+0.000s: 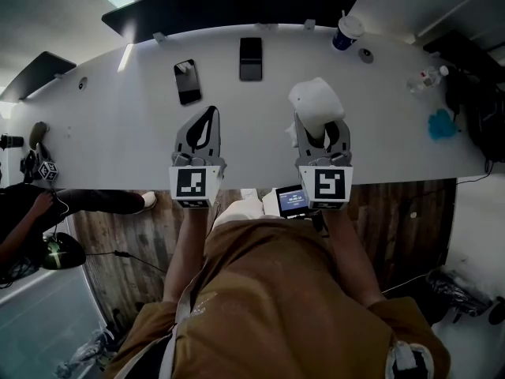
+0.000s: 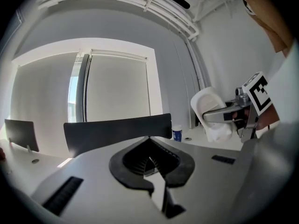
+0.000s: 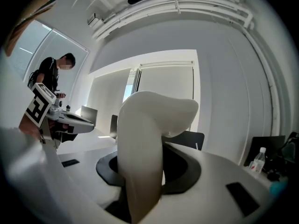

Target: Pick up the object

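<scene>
In the head view, the person is standing at a white table with both tools held out over its near edge. The right gripper is clamping a white object, which is bulging out above and ahead of its jaws. The left gripper is pointing forward beside it with its jaws together and nothing in them. 2 dark phones and a blue cup are lying farther back, well apart from both tools.

In the left gripper view, the left gripper is showing its 2 jaws meeting at the tips, empty. Off to the right, the right gripper is carrying the white object, which is appearing to hang above the tabletop rather than resting on it.

In the right gripper view, the right gripper is pressing its jaws against the white object, which is filling the gap between them and rising into a rounded top. Its material is hard to judge here; it may be soft foam or thin plastic.

The grasp looks made and the lift seems to be the step in hand. The next move is calling for steady squeeze and a straight rise, since a smooth, possibly squashy piece could slip or buckle.
</scene>
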Demonstrator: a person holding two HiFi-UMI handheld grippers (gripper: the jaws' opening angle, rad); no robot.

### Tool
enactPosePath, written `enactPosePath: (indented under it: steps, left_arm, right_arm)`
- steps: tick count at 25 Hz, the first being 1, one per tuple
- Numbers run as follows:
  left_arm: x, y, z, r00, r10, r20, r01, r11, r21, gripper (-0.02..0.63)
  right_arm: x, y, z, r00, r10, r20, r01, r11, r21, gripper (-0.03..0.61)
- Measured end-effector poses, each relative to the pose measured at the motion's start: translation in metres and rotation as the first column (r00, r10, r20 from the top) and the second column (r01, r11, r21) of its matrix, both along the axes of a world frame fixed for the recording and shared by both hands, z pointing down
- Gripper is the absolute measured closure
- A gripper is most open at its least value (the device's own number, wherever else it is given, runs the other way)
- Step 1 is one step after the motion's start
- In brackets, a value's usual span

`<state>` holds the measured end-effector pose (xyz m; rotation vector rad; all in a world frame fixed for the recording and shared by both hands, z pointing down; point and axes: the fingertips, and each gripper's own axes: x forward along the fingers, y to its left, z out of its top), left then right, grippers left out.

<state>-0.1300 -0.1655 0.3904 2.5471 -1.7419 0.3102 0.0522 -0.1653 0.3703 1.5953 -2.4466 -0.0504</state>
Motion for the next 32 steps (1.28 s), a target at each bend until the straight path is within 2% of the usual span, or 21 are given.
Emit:
enactPosePath:
  steps: [3, 7, 12, 22, 32]
  left_arm:
    - [0.003, 0.0, -0.015, 1.0, 0.004, 0.005, -0.005, 0.999, 0.04, 0.607]
    - [0.009, -0.002, -0.032, 0.998, 0.012, 0.06, -0.017, 0.996, 0.091, 0.608]
    - [0.007, -0.005, -0.048, 0.999, -0.005, 0.052, -0.002, 0.991, 0.132, 0.608]
    - [-0.003, -0.014, -0.065, 0.997, -0.052, 0.05, 0.043, 0.988, 0.151, 0.607]
    - [0.008, -0.021, -0.074, 0.998, -0.022, 0.057, 0.013, 0.987, 0.163, 0.607]
  right_arm:
    - [0.001, 0.002, -0.015, 0.999, 0.017, 0.033, -0.018, 0.999, 0.029, 0.426]
    - [0.0, -0.001, -0.022, 0.998, 0.031, 0.06, -0.034, 0.998, 0.053, 0.426]
    - [0.002, -0.005, -0.031, 0.995, 0.034, 0.091, -0.041, 0.997, 0.072, 0.426]
    - [0.012, -0.013, -0.049, 0.993, 0.05, 0.111, -0.06, 0.994, 0.089, 0.426]
    - [0.023, -0.016, -0.06, 0.991, 0.057, 0.122, -0.075, 0.986, 0.149, 0.426]
